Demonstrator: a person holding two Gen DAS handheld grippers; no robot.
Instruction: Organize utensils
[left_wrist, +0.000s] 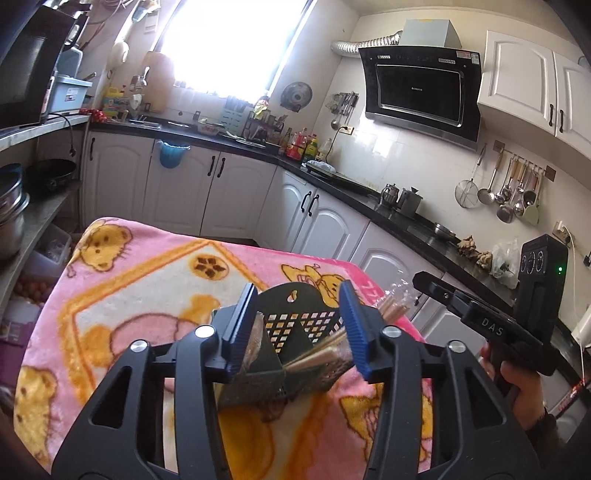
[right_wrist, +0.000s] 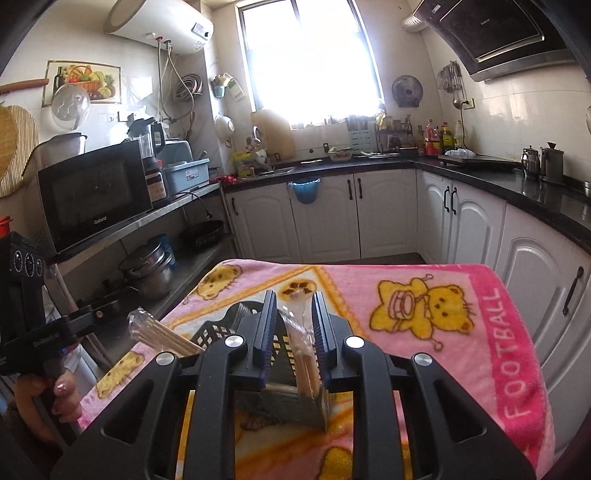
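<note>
Left wrist view: black perforated holder (left_wrist: 295, 332) on blanket-covered table (left_wrist: 147, 280), wrapped chopsticks (left_wrist: 317, 354) inside. Both grippers' fingers parted, gripping nothing. Bundles light, stiff, wrap slippery; grasp mid-length.

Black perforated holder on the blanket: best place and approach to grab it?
Grip the raised back plate of the black perforated holder near its hanging hole, from above: it is the thin upright edge clear of the wrapped chopsticks, which lean out toward the right tongs' side.
</note>
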